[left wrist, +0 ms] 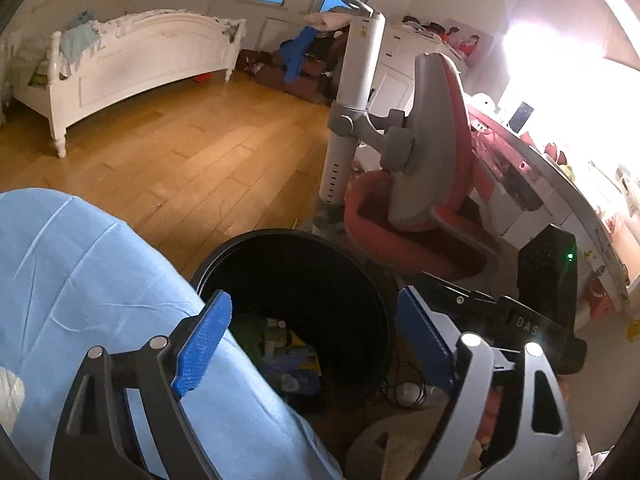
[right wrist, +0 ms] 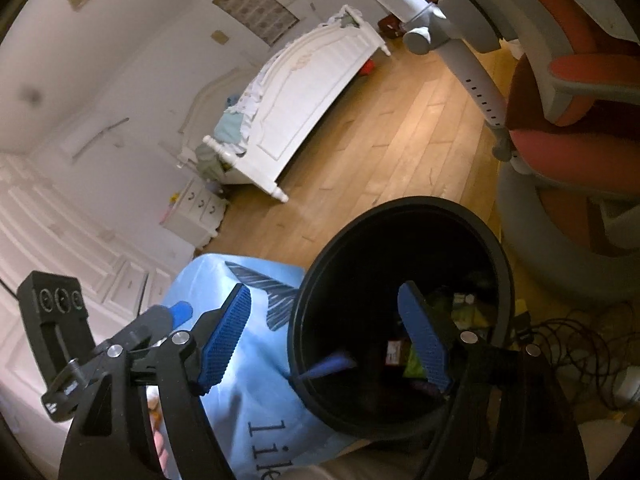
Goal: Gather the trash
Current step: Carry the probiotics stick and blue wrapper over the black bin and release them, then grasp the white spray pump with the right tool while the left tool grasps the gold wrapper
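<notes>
A round black trash bin (left wrist: 240,246) stands on the floor, with wrappers and packets (left wrist: 288,352) at its bottom. My left gripper (left wrist: 314,300) hangs open over the bin's mouth with nothing between its blue pads (left wrist: 200,344). In the right wrist view the same bin (right wrist: 404,204) sits below my right gripper (right wrist: 324,292), which is also open and empty; its right pad (right wrist: 424,344) is over the bin's mouth. A light blue cloth bag (left wrist: 80,264) with a dark print (right wrist: 276,292) lies against the bin's left side.
A red and grey desk chair (left wrist: 424,152) on a tall white post (left wrist: 352,100) stands just behind the bin. A cluttered desk (left wrist: 540,184) runs along the right. Dark cables (right wrist: 572,352) coil on the floor to the right. A white bed (left wrist: 140,60) stands across the wooden floor.
</notes>
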`<control>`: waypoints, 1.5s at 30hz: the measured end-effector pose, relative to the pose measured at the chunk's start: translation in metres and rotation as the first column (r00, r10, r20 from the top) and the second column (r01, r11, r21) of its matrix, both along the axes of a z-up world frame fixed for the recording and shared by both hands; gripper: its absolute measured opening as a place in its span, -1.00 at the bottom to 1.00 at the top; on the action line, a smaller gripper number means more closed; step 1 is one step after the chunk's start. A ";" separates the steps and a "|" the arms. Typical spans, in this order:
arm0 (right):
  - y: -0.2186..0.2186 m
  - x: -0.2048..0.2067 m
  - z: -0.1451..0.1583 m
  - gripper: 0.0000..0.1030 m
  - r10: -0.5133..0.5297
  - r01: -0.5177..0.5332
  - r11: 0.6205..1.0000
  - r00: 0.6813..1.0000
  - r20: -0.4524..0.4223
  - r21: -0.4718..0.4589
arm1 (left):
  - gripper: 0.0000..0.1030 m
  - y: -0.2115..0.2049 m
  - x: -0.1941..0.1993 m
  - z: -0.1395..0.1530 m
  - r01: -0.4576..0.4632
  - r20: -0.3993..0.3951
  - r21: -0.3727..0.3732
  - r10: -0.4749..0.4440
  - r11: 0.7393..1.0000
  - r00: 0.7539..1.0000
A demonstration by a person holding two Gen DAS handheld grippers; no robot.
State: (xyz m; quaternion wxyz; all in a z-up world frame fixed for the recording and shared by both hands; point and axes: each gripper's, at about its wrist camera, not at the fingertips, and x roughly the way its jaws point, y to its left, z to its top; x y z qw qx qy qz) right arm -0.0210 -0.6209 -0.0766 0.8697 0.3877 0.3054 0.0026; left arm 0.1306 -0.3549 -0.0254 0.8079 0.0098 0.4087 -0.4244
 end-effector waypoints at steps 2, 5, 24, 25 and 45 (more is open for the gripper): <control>0.004 0.002 0.001 0.47 0.009 -0.009 1.000 1.000 -0.006 -0.002 | 0.65 0.006 0.001 0.001 -0.010 -0.003 0.002 0.010 1.000 1.000; 0.016 0.010 0.004 0.47 0.043 -0.043 0.999 0.999 -0.007 -0.009 | 0.65 0.026 0.000 0.002 -0.035 -0.005 0.001 0.035 0.999 0.999; 0.301 0.086 0.069 0.47 0.646 -0.635 0.722 0.761 -0.062 -0.275 | 0.72 0.308 -0.040 0.001 -0.347 0.082 0.137 0.338 0.928 0.937; 0.323 0.093 0.068 0.47 0.668 -0.660 0.695 0.739 -0.082 -0.286 | 0.72 0.316 -0.041 -0.002 -0.352 0.078 0.145 0.344 0.925 0.936; 0.391 0.142 0.044 -0.26 0.657 -0.680 0.687 0.732 -0.181 -0.256 | 0.72 0.317 -0.029 -0.019 -0.206 0.263 0.341 0.118 0.917 0.958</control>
